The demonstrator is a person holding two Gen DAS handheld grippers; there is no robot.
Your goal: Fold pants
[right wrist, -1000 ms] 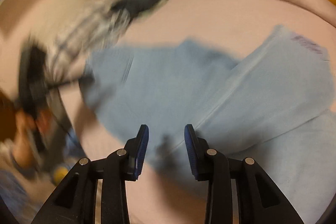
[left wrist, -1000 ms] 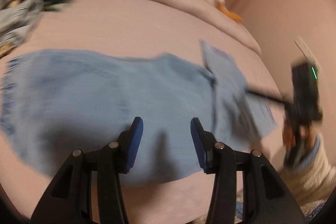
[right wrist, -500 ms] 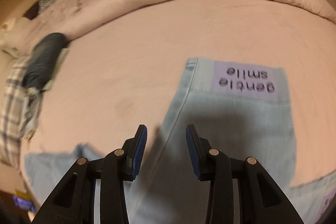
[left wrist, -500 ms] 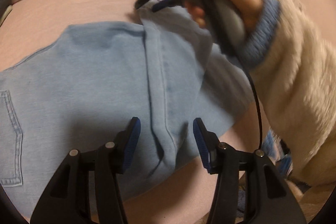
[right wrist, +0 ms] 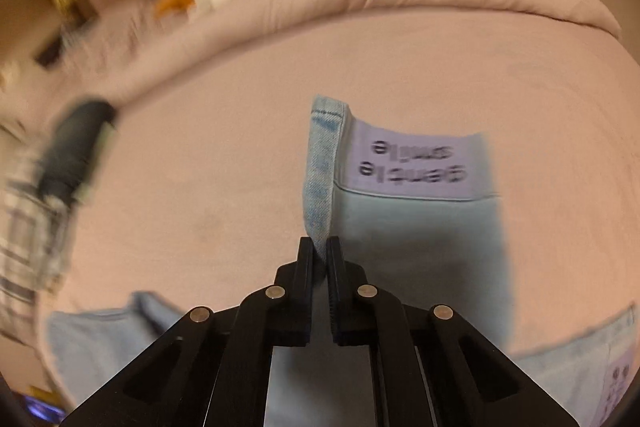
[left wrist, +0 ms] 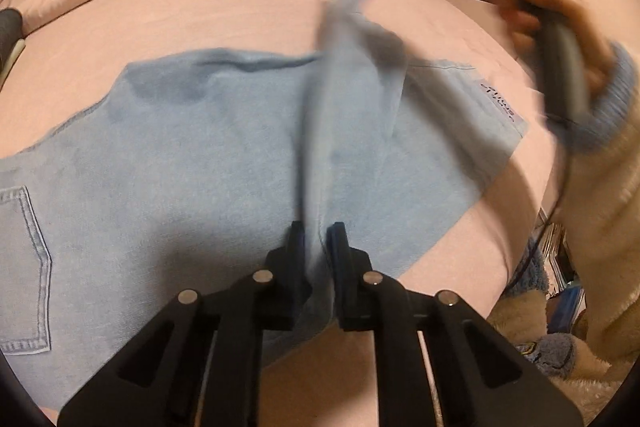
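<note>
Denim pants [left wrist: 208,155] pinched, left gripper [left wrist: 316,243], right gripper [right wrist: 319,255]

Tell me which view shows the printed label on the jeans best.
The right wrist view: the lavender label faces the camera, upside down, its lettering readable just beyond the right gripper clamping the jeans. The left wrist view shows only a label's edge, small and blurred, lettering illegible.

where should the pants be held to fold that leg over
By the leg's side edge, from above. The left tool pinches the raised ridge of the pants; the right tool pinches the seam beside the hem label, which stands clear of the bed.
</note>
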